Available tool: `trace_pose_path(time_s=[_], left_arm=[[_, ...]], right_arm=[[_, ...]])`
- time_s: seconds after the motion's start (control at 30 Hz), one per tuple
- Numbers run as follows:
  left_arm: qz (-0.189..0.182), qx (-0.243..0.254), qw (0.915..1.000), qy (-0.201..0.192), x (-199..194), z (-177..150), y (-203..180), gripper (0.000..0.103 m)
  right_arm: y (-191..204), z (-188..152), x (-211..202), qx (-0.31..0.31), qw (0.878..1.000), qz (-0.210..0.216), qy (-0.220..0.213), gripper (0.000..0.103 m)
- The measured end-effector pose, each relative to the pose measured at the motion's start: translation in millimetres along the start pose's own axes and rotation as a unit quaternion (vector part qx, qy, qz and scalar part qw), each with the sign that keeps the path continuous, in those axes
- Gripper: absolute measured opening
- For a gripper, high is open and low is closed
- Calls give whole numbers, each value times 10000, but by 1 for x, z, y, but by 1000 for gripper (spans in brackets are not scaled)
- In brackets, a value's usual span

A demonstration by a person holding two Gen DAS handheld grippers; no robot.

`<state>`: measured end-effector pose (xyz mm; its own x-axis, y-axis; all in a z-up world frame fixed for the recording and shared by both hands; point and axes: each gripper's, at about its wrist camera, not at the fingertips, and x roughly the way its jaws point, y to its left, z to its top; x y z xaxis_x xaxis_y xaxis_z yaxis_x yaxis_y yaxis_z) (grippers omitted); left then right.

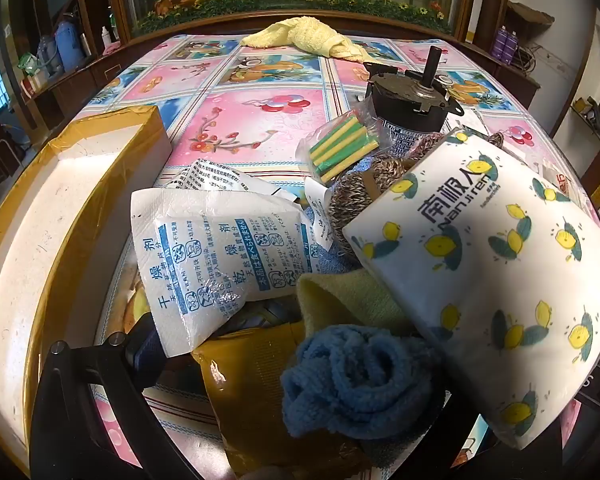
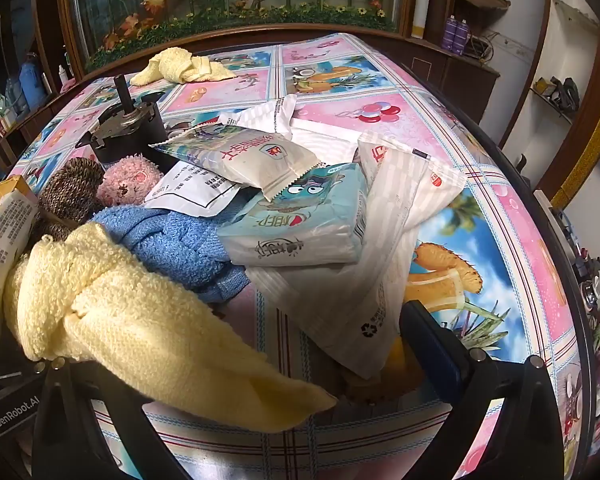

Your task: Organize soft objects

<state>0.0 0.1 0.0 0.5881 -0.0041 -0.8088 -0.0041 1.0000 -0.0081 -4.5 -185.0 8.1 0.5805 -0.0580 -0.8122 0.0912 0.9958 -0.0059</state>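
A heap of soft things lies on the table. In the left wrist view a blue towel (image 1: 356, 384), a pale yellow cloth (image 1: 348, 296), a desiccant pouch (image 1: 220, 256) and a lemon-print tissue pack (image 1: 496, 272) crowd my left gripper (image 1: 300, 408); its jaws stand wide apart around the blue towel. In the right wrist view a knotted yellow towel (image 2: 140, 328) drapes over my left finger (image 2: 72, 412). My right gripper (image 2: 256, 384) is open. A blue towel (image 2: 180, 244), tissue packs (image 2: 300, 220) and a pink plush (image 2: 128, 180) lie beyond.
A white foam box with tan tape (image 1: 60, 216) stands at the left. A black motor (image 1: 412, 108) stands behind the heap, also in the right wrist view (image 2: 128, 128). Another yellow towel (image 1: 308, 38) lies at the far edge. Bare tablecloth (image 2: 500, 216) lies to the right.
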Motion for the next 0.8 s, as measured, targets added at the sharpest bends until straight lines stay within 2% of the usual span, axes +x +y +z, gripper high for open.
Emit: trace_pose_path(time_s=[0.47,0.57,0.7,0.8], left_arm=[[-5,16,10000,-4,-2,-4,-2,103],[-131,181,9997,24,-6,-8,-3,103],[-462,651,9965,237,-15,-18,-5,103],[-406,636,9964,376,-20,-24,3,103]], right_arm=[[0,0,0,4,10000,4,10,103],[0,0,0,4,10000,4,11,103],[0,0,0,4,10000,3,9,103],[1,0,0,5,10000,3,12,103]])
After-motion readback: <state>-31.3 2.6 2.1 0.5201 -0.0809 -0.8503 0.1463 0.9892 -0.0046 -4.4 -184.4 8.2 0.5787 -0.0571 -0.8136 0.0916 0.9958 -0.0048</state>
